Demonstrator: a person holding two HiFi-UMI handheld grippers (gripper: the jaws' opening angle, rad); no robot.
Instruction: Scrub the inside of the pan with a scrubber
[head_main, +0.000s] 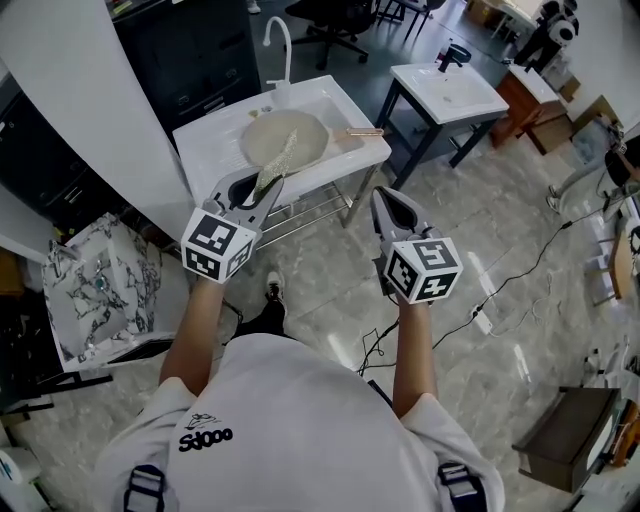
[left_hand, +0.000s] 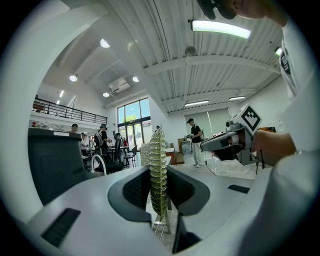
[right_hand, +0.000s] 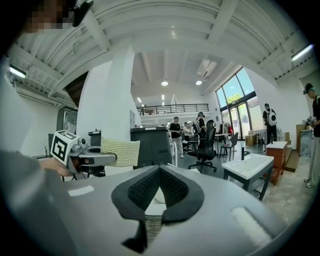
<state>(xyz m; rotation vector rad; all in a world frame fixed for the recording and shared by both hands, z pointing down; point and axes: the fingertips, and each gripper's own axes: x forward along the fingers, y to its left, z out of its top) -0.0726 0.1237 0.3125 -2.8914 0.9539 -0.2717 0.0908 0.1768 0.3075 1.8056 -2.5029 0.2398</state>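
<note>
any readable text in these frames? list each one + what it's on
"S1000", roughly, in stylised dark print: on the back of the person's white shirt.
Cubes on the left gripper and right gripper: square black-and-white markers only, no letters or numbers.
White label strip along the top of the dark cabinet: too small to read.
Nothing else legible.

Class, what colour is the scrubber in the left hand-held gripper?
Pale yellow-green, finely woven: the scrubber shows best in the right gripper view.
</note>
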